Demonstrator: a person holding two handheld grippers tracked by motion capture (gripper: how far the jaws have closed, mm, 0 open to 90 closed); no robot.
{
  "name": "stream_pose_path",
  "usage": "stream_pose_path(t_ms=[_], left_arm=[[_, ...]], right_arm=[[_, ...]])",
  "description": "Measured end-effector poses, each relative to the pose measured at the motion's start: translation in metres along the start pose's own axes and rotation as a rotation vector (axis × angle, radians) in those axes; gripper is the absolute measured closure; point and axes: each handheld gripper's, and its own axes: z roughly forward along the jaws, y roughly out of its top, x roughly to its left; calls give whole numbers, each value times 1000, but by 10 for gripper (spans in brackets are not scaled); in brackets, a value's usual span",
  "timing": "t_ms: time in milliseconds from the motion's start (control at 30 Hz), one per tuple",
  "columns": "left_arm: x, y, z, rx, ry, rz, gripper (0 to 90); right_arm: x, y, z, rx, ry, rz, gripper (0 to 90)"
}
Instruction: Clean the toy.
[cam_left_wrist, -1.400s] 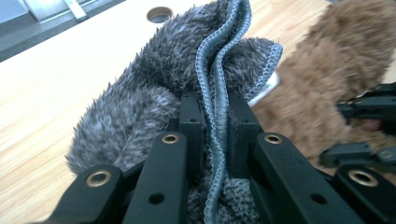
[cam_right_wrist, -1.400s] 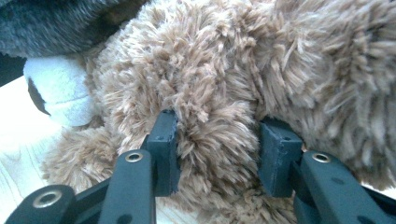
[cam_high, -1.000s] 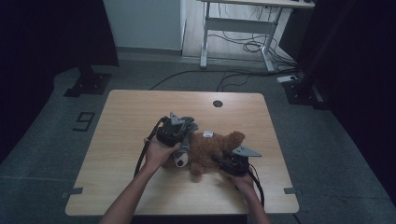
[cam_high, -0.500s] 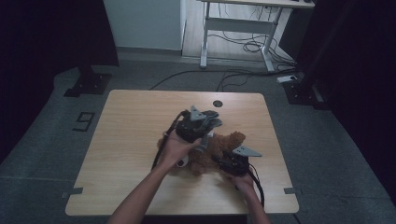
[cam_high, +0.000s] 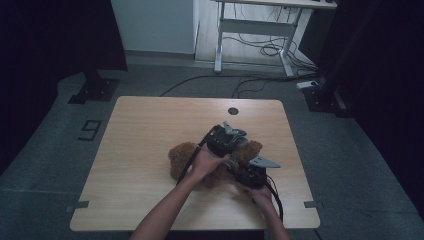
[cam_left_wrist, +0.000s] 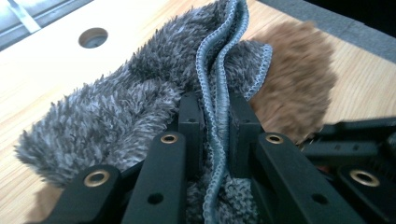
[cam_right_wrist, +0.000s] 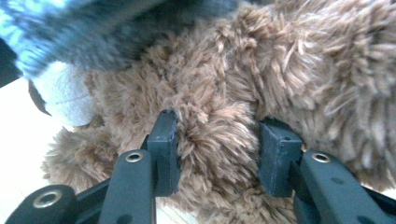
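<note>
A brown teddy bear (cam_high: 181, 156) lies on the wooden table (cam_high: 150, 125), right of its middle. My left gripper (cam_high: 231, 141) hovers over the bear's right part, shut on a grey fluffy cloth (cam_left_wrist: 116, 107). The cloth's stitched hem runs up between the jaws of the left gripper (cam_left_wrist: 217, 109), and brown fur of the bear (cam_left_wrist: 299, 88) shows behind it. My right gripper (cam_high: 248, 175) sits at the bear's near right side. In the right gripper view, the right gripper (cam_right_wrist: 217, 137) pinches a tuft of the bear (cam_right_wrist: 303, 60), with the grey cloth (cam_right_wrist: 116, 28) draped above.
A round cable hole (cam_high: 233, 111) sits near the table's far edge. The table's left half is bare wood. Cables and a desk frame (cam_high: 255, 30) stand on the floor beyond. A black stand base (cam_high: 92, 90) sits at the far left.
My left hand has carried the grey cloth rightward across the bear, from its left part to over its right part. The right gripper has stayed put on the bear.
</note>
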Motion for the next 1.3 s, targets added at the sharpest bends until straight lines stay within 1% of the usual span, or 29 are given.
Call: stream_pose_path(t_ms=[100, 233, 300, 367, 433, 500, 600, 633, 700, 800, 967, 1200, 1233, 1267, 1300], left_arm=[[9, -13, -14, -6, 25, -12, 786], [19, -27, -31, -20, 57, -17, 786], [24, -33, -40, -26, 81, -21, 786], [31, -40, -49, -32, 103, -34, 786], [37, -45, -56, -30, 116, -46, 784], [43, -51, -61, -35, 117, -65, 784], [50, -59, -68, -42, 116, -79, 784], [52, -64, -73, -54, 117, -87, 784], [54, -67, -75, -60, 117, -87, 782], [58, -77, -84, -78, 115, -104, 782], [67, -90, -96, -89, 120, -130, 781], [83, -105, -110, -88, 148, -173, 778], [86, -107, -111, -86, 146, -182, 778], [89, -109, -112, -91, 139, -198, 778], [91, -110, -113, -96, 122, -213, 778]], right_arm=[[0, 0, 0, -1, -1, 1, 558], [0, 0, 0, -2, -2, 5, 558], [0, 0, 0, -3, -3, 5, 558], [0, 0, 0, -2, -3, 5, 558], [0, 0, 0, 0, -2, 4, 558], [0, 0, 0, -1, -2, 4, 558], [0, 0, 0, 0, -3, 4, 558], [0, 0, 0, 0, -2, 4, 558], [0, 0, 0, -4, -3, 1, 558], [0, 0, 0, -3, -2, 2, 557], [0, 0, 0, -3, -2, 4, 557], [0, 0, 0, -1, -2, 5, 557], [0, 0, 0, -1, -2, 5, 557], [0, 0, 0, -1, -2, 6, 558], [0, 0, 0, -2, -2, 7, 558]])
